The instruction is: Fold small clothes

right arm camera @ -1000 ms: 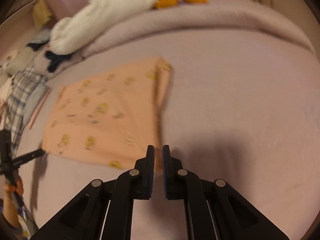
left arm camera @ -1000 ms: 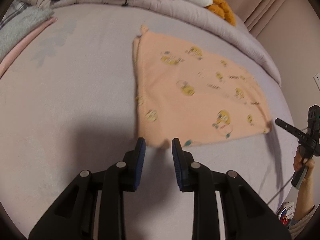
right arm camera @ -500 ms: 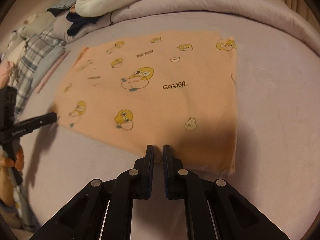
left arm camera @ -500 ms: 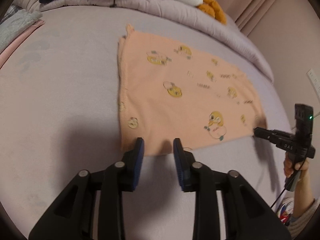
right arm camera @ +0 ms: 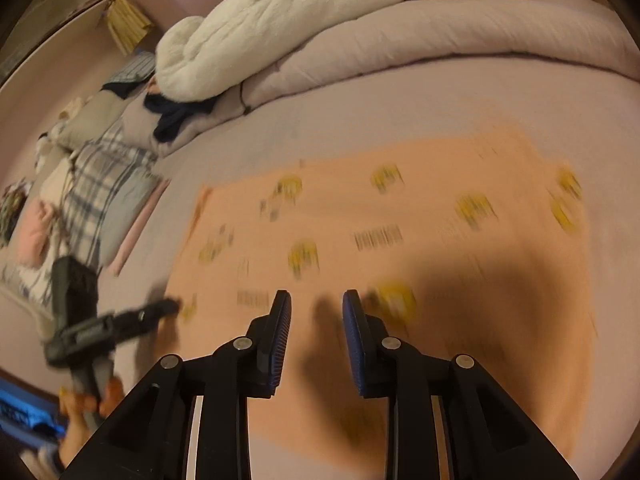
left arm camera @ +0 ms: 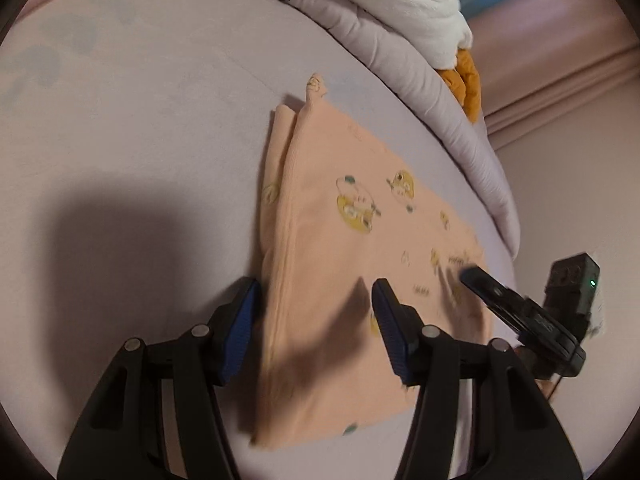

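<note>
Lilac bed [left arm camera: 140,128]; one peach cloth [left arm camera: 344,264]; left tool [left arm camera: 316,308], right tool [right arm camera: 316,312] both agape, empty.

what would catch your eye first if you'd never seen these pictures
The peach cloth with yellow cartoon prints, spread flat on the lilac bed, fills the middle of both views. Both grippers hang over it with jaws apart: the left gripper over its near edge, the right gripper over its middle. Behind lies a rolled duvet with a white blanket on top.
</note>
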The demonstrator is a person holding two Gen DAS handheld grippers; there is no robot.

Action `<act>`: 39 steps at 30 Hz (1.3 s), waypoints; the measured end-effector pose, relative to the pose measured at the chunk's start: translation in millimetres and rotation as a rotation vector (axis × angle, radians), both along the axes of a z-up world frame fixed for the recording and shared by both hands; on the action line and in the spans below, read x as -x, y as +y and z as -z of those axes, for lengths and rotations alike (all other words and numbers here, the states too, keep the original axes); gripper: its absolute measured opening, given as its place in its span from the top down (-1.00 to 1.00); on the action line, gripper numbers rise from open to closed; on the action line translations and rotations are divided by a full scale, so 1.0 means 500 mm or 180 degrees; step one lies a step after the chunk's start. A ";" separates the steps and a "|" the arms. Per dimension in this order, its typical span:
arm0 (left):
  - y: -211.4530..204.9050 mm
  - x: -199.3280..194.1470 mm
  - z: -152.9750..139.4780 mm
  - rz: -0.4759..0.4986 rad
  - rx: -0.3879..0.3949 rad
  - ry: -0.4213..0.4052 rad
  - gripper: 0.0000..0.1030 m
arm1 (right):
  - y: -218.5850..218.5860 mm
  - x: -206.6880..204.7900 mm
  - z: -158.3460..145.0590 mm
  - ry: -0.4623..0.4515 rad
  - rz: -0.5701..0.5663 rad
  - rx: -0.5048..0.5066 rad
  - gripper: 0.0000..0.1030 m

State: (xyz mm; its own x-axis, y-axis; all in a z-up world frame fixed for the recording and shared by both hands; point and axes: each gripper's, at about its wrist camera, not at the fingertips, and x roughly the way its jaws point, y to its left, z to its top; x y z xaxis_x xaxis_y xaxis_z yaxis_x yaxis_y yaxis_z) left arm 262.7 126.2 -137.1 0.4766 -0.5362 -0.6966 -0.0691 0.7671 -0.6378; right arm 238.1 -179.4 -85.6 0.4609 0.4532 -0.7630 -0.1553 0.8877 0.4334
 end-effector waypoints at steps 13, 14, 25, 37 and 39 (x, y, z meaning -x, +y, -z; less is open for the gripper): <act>-0.009 -0.018 0.003 0.0090 -0.0306 0.0015 0.61 | 0.054 -0.058 0.036 0.0157 0.0086 0.0639 0.68; -0.006 -0.018 0.003 0.0080 -0.0276 0.0025 0.63 | 0.053 -0.043 0.024 0.0137 0.0052 0.0622 0.68; -0.029 0.007 -0.064 0.0029 -0.0238 -0.0094 0.76 | 0.077 0.233 0.025 0.0175 -0.0646 0.0750 0.68; -0.266 0.038 -0.145 0.0859 -0.0864 -0.0507 0.75 | -0.095 0.175 -0.013 0.0335 0.0167 -0.1404 0.15; -0.324 0.040 -0.129 0.1157 -0.0971 -0.0493 0.70 | -0.114 0.154 0.011 0.0475 0.0214 -0.1825 0.04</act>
State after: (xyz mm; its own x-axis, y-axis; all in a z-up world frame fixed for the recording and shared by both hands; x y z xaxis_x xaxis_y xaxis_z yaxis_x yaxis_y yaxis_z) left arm 242.9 -36.0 -72.4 0.4070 -0.4697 -0.7834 0.3153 0.8772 -0.3622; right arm 160.9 -236.5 -91.2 0.4094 0.7856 -0.4639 -0.0075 0.5114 0.8593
